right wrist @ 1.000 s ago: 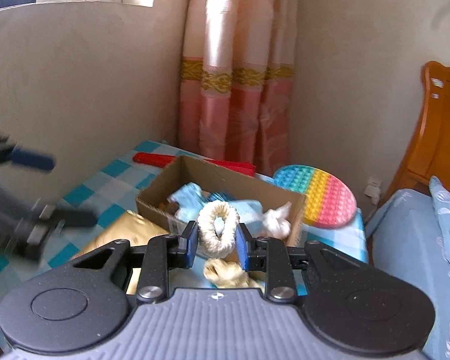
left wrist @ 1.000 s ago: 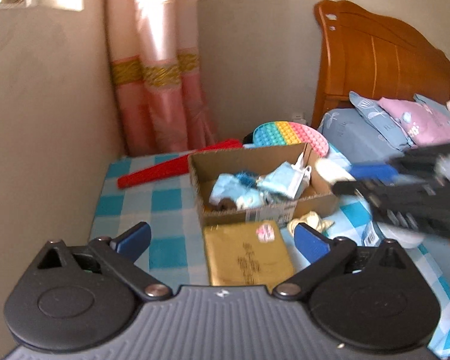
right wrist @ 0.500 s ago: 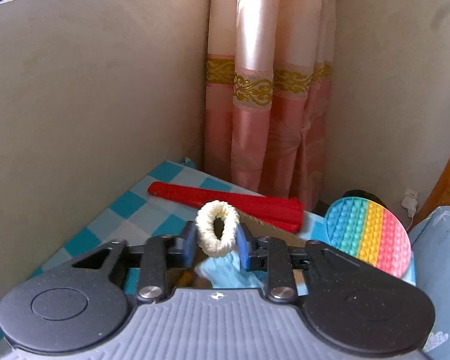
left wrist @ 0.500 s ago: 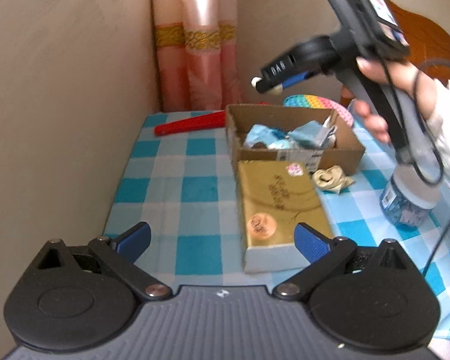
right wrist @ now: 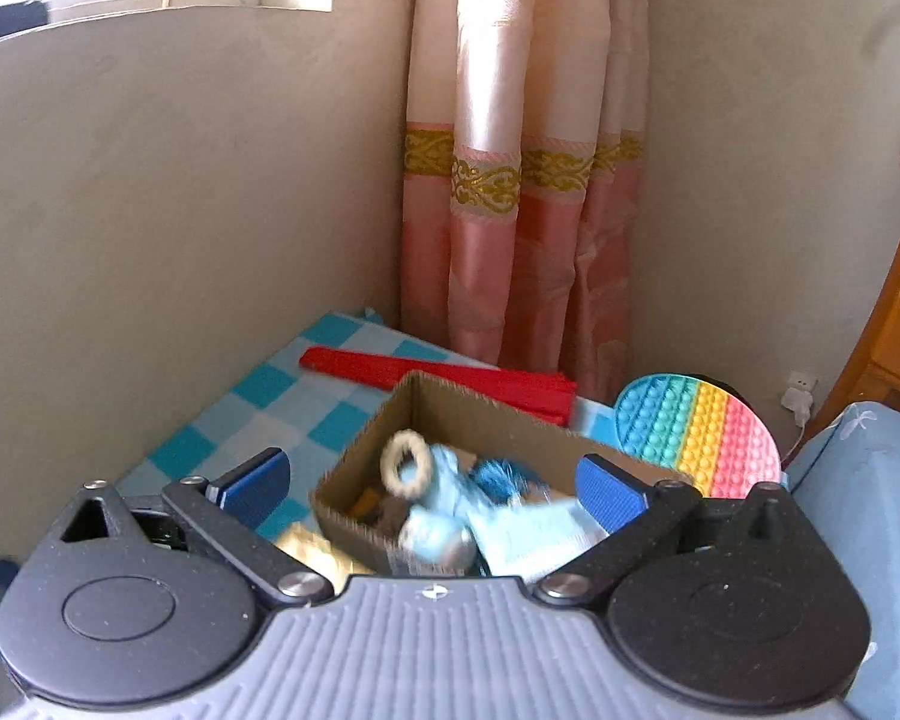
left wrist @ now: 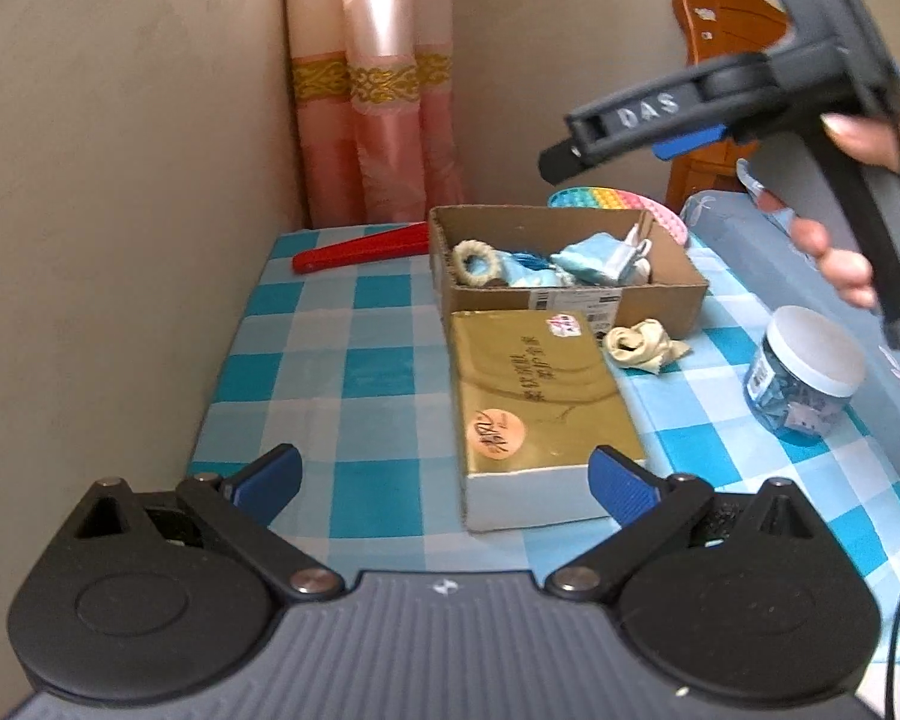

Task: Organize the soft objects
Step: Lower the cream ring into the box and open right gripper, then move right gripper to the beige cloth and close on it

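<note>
Right wrist: cream fuzzy ring [right wrist: 406,462] in cardboard box [right wrist: 360,516], blurred

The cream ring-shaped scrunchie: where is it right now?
The cream scrunchie lies inside the cardboard box, at its left end in the left wrist view, beside the pale blue soft items, free of either claw.

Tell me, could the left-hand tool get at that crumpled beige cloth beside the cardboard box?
Probably yes. The beige cloth lies uncovered on the tablecloth, and the left gripper is open; the gold box lies between, so it would pass over it.
</note>
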